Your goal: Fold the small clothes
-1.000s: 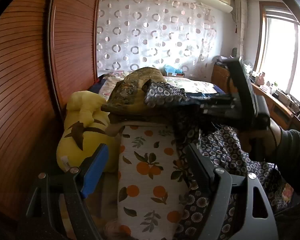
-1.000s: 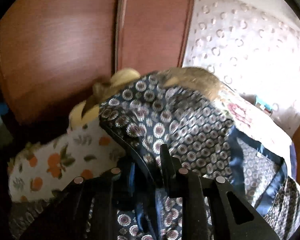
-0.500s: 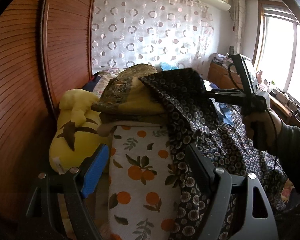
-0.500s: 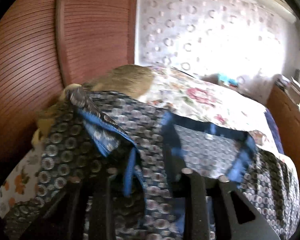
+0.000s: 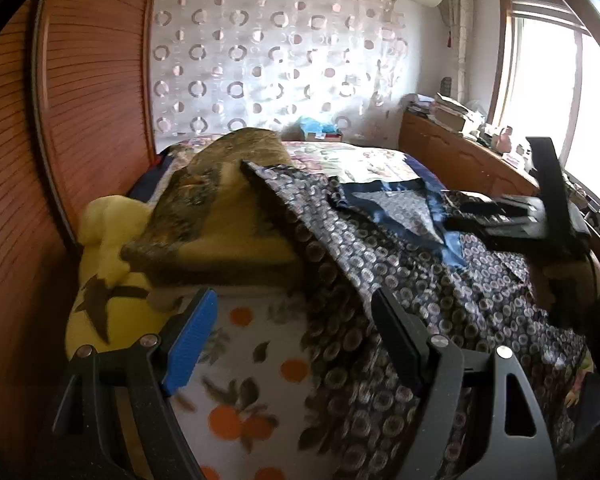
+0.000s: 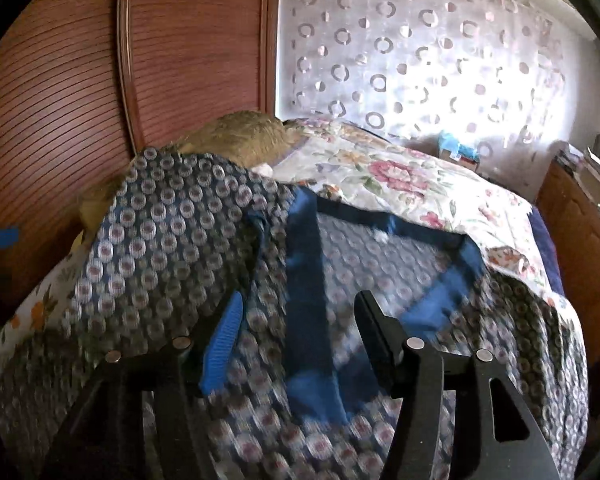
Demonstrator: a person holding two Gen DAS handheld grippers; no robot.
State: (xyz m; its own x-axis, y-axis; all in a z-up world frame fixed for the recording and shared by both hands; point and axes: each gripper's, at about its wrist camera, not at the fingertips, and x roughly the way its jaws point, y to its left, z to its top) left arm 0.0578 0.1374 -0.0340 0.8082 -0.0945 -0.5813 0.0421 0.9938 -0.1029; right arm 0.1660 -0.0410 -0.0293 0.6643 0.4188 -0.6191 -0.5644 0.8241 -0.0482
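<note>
A dark navy garment with a circle print and blue trim (image 5: 384, 248) lies spread over the bed, its left edge draped on a brown cushion. It also fills the right wrist view (image 6: 204, 240), with its blue-lined opening (image 6: 380, 256) facing up. My left gripper (image 5: 296, 340) is open and empty above the orange-print blanket (image 5: 244, 380) and the garment's left edge. My right gripper (image 6: 300, 340) is open and empty just above the garment; it shows in the left wrist view at the right (image 5: 500, 220).
A brown and yellow cushion (image 5: 224, 216) and a yellow plush toy (image 5: 104, 280) lie by the wooden wardrobe doors (image 5: 80, 120). A floral bedspread (image 6: 400, 184) covers the far bed. A wooden cabinet (image 5: 460, 160) with clutter stands at the right under the window.
My right gripper held the garment up, carried it to the right, lowered it and opened. The garment now lies spread on the bed. My left gripper stayed open.
</note>
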